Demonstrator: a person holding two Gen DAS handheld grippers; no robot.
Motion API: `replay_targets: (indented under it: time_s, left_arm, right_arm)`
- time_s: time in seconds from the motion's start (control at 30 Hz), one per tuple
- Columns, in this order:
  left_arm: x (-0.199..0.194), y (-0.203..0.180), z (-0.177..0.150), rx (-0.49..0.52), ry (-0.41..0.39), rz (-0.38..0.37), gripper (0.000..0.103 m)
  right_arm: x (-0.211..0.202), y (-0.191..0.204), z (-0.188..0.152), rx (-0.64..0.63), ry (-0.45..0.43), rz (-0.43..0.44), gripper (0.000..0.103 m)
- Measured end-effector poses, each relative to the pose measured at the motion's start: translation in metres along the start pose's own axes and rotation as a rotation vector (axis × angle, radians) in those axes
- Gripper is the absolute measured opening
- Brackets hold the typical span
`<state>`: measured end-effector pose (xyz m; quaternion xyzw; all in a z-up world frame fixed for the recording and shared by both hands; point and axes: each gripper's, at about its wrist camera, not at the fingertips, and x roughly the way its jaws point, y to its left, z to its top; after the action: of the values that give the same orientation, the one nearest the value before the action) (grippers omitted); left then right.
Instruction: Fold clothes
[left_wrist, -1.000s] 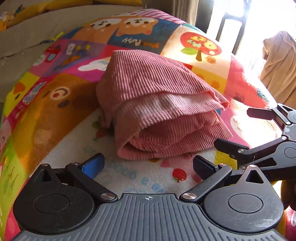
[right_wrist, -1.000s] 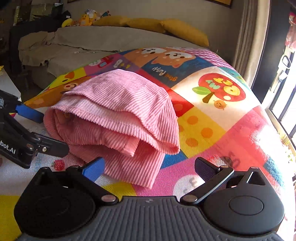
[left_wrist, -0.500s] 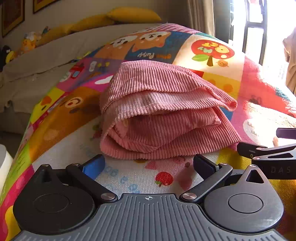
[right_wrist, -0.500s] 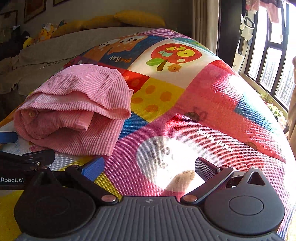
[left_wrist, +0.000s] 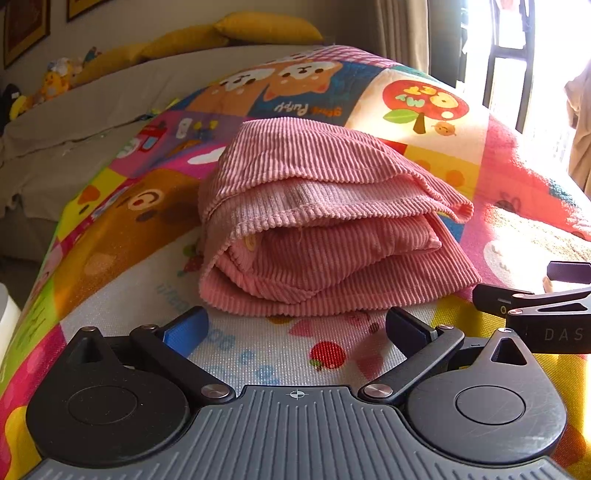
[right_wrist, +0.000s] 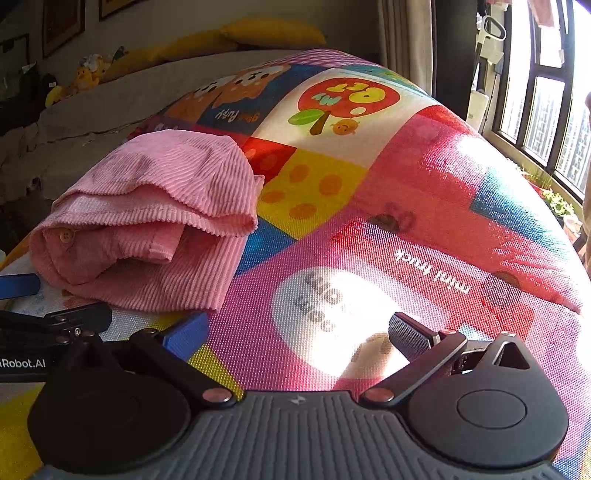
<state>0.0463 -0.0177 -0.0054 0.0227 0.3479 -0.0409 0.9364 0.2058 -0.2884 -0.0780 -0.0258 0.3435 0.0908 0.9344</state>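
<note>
Corduroy bundle sits folded at twelve o'clock; both grippers, left and right, spread wide, empty. Nudging its loose top flap could unroll it.

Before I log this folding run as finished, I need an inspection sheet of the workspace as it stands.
Surface: cartoon-print play mat, sunlit on the window side.
Job's things: pink corduroy garment folded in layers, a button showing at its near edge, lying on the mat.
Clutter: nothing seen on the mat.
Grippers: left gripper with jaws open, empty, just short of the garment; right gripper with jaws open, empty, over bare mat.
Cables: nothing seen.
Surroundings: yellow pillows, plush toys, window.
</note>
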Motion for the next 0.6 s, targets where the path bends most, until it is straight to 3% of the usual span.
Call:
replay_targets:
  time_s: [0.6]
  left_arm:
    - [0.0022,0.0004,0.0007,0.003,-0.002,0.001,0.103]
  right_arm:
    - [0.0022,0.0016,0.0014,-0.002,-0.001,-0.002,0.103]
